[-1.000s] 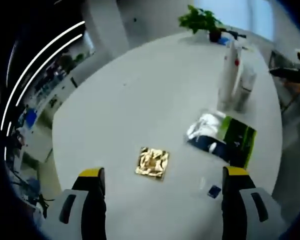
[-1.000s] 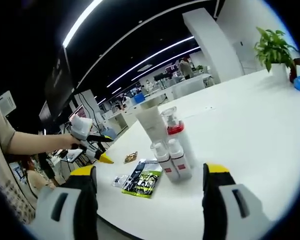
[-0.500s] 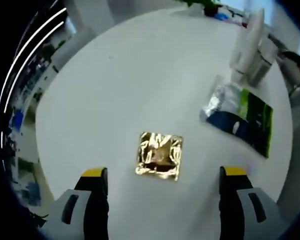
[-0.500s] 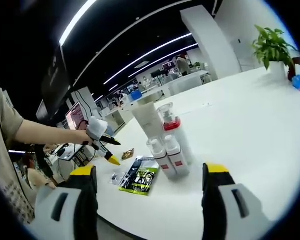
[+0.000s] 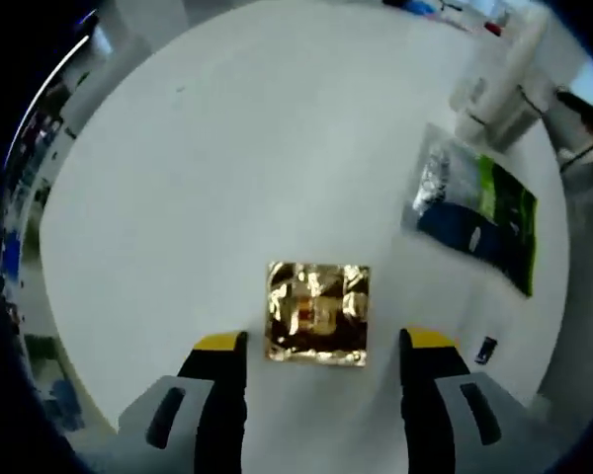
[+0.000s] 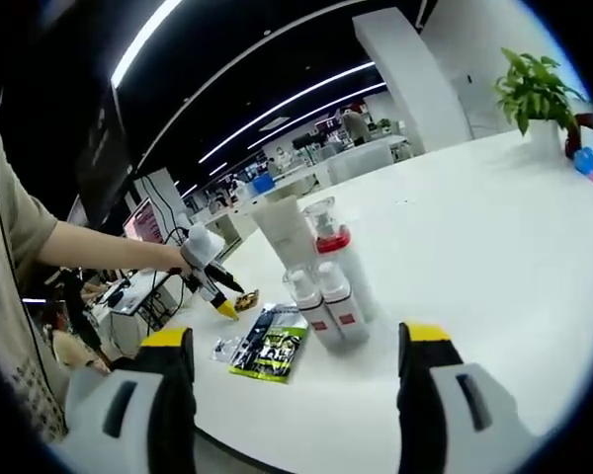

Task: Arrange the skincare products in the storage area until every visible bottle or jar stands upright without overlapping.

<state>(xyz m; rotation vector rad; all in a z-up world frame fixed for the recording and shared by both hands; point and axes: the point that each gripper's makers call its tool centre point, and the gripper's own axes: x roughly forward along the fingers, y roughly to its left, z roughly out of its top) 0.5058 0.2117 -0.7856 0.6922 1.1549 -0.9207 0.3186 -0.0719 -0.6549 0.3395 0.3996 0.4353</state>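
Note:
A gold foil sachet point(image 5: 317, 313) lies flat on the white table point(image 5: 227, 148). My left gripper point(image 5: 324, 344) hovers open just over it, one jaw on each side of its near edge. That gripper point(image 6: 220, 306) also shows in the right gripper view, held by a hand, tips down at the gold sachet point(image 6: 245, 299). A tall white tube point(image 6: 282, 232), a pump bottle with a red collar point(image 6: 336, 255) and two small white bottles point(image 6: 324, 308) stand upright together. My right gripper point(image 6: 296, 341) is open and holds nothing, well short of them.
A green-and-black pack point(image 5: 486, 225) and a silver sachet point(image 5: 435, 180) lie flat next to the bottles point(image 5: 494, 94). A small dark item point(image 5: 485, 348) sits near the table edge. A potted plant point(image 6: 536, 91) stands at the far side. A person's arm point(image 6: 89, 252) reaches in.
The left gripper has dropped closer to the gold sachet and its jaws have narrowed around it. The right gripper view has barely shifted.

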